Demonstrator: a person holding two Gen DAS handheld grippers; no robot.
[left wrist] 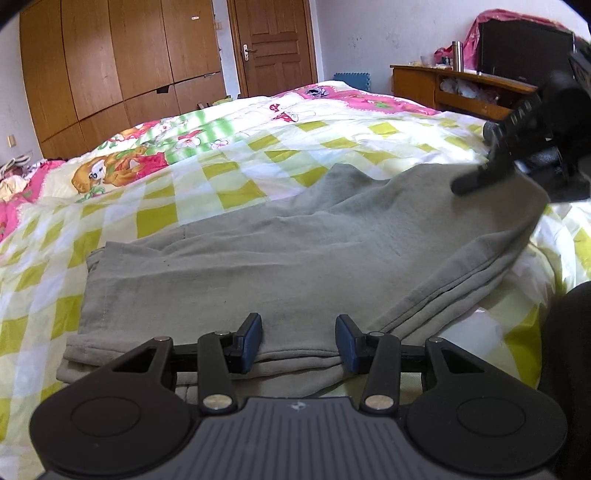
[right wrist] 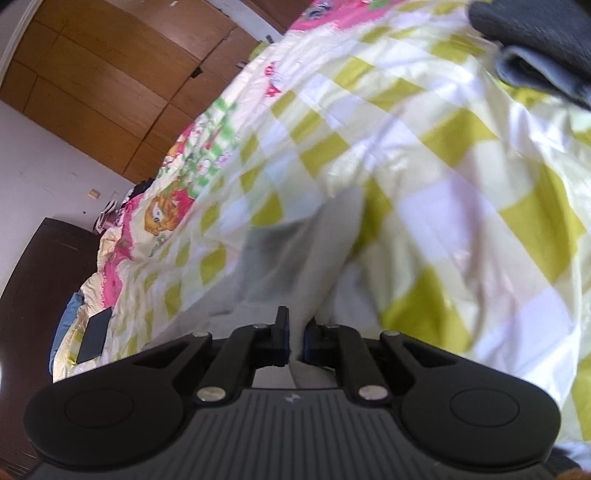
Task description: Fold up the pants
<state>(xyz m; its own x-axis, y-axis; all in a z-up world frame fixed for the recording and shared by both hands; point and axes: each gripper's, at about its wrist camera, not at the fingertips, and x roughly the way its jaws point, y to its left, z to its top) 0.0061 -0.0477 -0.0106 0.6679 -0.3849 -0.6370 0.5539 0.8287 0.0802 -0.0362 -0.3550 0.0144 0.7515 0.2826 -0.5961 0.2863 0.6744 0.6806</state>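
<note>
Wooden wardrobe, panelled door, white walls, checkered bed.

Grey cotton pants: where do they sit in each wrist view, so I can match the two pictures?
Left wrist: the grey cotton pants fill the lower centre, spread on the bed, far end lifted at upper right.
Right wrist: the pants rise from the bottom centre, pinched in the right hand-held gripper.
Shared landmark: the green-and-white checked quilt.

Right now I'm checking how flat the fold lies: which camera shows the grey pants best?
The left wrist view: the grey pants spread across the quilt, layered edges visible. The right wrist view shows only a blurred strip clamped in the right gripper.
</note>
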